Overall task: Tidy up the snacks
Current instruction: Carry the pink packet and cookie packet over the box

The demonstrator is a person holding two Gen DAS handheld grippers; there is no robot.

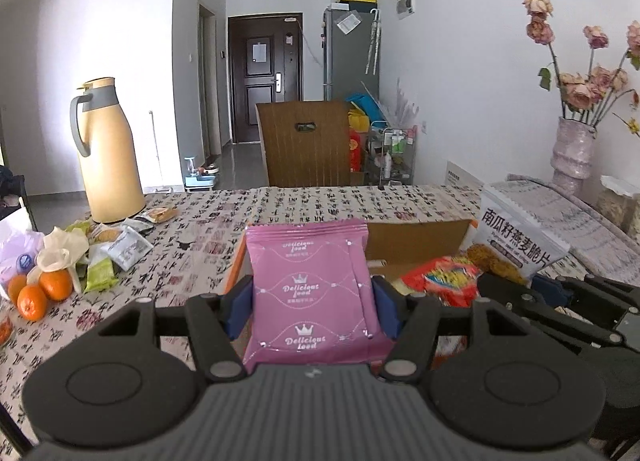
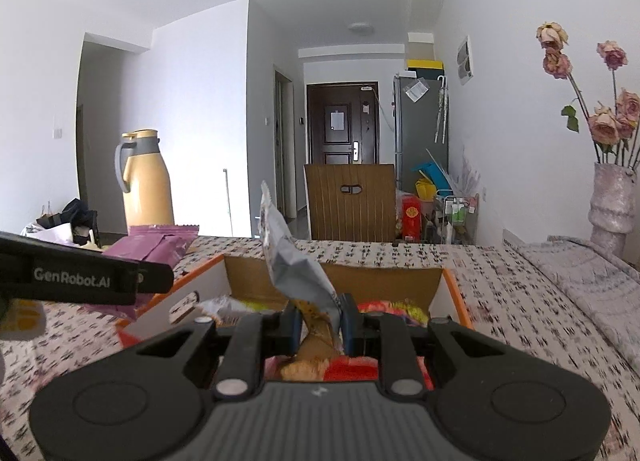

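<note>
Left gripper (image 1: 312,301) sits level above the table (image 1: 200,229), jaws clamped on both side edges of the pink snack packet (image 1: 310,285), held upright at the cardboard box's (image 1: 416,237) near left corner. Right gripper (image 2: 320,319) points forward over the open box, jaws pinched nearly together on the grey oat-crisp bag (image 2: 288,257), which leans up and left above the red packet (image 2: 352,371) inside.

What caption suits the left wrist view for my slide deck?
Left gripper clamps a pink foil snack packet upright above the orange-edged cardboard box.
</note>
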